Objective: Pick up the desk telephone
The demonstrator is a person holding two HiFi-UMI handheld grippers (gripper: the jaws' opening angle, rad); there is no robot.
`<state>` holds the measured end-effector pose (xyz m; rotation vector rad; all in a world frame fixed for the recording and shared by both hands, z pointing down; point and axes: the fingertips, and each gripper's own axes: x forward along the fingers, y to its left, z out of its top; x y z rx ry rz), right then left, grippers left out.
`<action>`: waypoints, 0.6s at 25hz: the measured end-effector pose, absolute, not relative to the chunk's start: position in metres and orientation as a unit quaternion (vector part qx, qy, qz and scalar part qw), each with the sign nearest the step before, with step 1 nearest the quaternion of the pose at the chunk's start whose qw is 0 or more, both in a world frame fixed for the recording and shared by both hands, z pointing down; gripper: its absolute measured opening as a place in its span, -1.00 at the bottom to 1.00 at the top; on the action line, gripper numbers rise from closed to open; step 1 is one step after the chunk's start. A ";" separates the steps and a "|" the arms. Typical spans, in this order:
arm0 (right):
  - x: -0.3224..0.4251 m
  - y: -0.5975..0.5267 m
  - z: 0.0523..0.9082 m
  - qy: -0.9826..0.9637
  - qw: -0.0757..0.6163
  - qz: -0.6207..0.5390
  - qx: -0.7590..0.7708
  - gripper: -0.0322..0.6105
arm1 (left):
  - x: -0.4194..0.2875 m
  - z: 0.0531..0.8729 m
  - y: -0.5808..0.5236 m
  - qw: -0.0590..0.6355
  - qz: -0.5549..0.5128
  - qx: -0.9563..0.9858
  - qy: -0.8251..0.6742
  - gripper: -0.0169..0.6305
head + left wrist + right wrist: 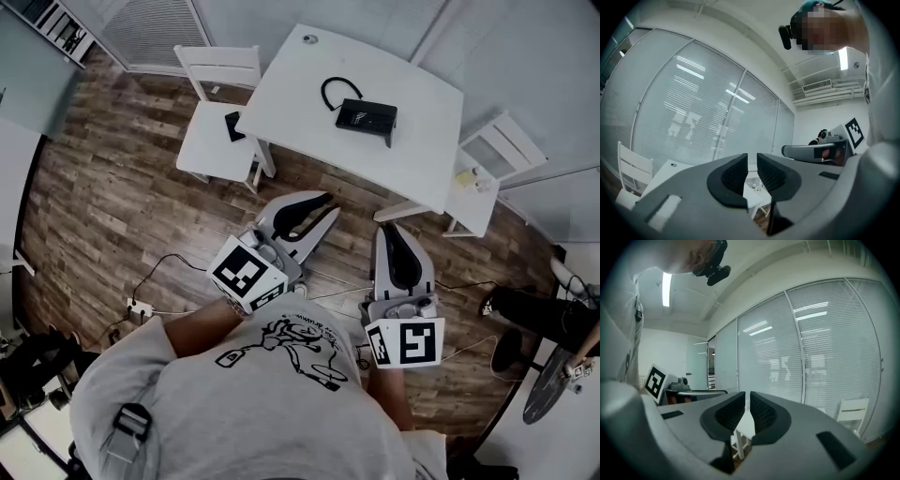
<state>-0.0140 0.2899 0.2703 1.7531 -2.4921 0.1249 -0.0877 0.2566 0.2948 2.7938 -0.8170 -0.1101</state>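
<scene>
While both tools are held low in front of the person, well short of the desk (427, 103), neither one carries anything. Left tool (317, 206): jaws brought together, nothing between the pads. Right tool (392, 232): jaws brought together, likewise empty. The desk telephone (367, 118), a black unit with a looped cord (339, 86), lies near the middle of the white desk, well apart from both tools. One white chair (217, 150) stands at the desk's left side with a small dark item (234, 126) on its seat. A second white chair (489, 164) stands at the right side. Thin cables (159, 267) cross the wooden floor (103, 206).
</scene>
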 end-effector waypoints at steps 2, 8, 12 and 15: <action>-0.018 0.266 0.268 -0.816 0.048 0.038 0.575 -0.81 | -0.091 0.291 0.233 0.111 -0.041 0.954 -0.277 -0.77; -0.029 0.203 0.271 -0.814 0.052 0.048 0.577 -0.81 | -0.103 0.292 0.168 0.116 -0.043 0.954 -0.272 -0.77; -0.037 0.177 0.276 -0.808 0.052 0.057 0.584 -0.81 | -0.108 0.300 0.139 0.120 -0.038 0.956 -0.263 -0.77; -0.037 0.163 0.280 -0.803 0.053 0.060 0.590 -0.81 | -0.108 0.305 0.125 0.126 -0.034 0.958 -0.257 -0.77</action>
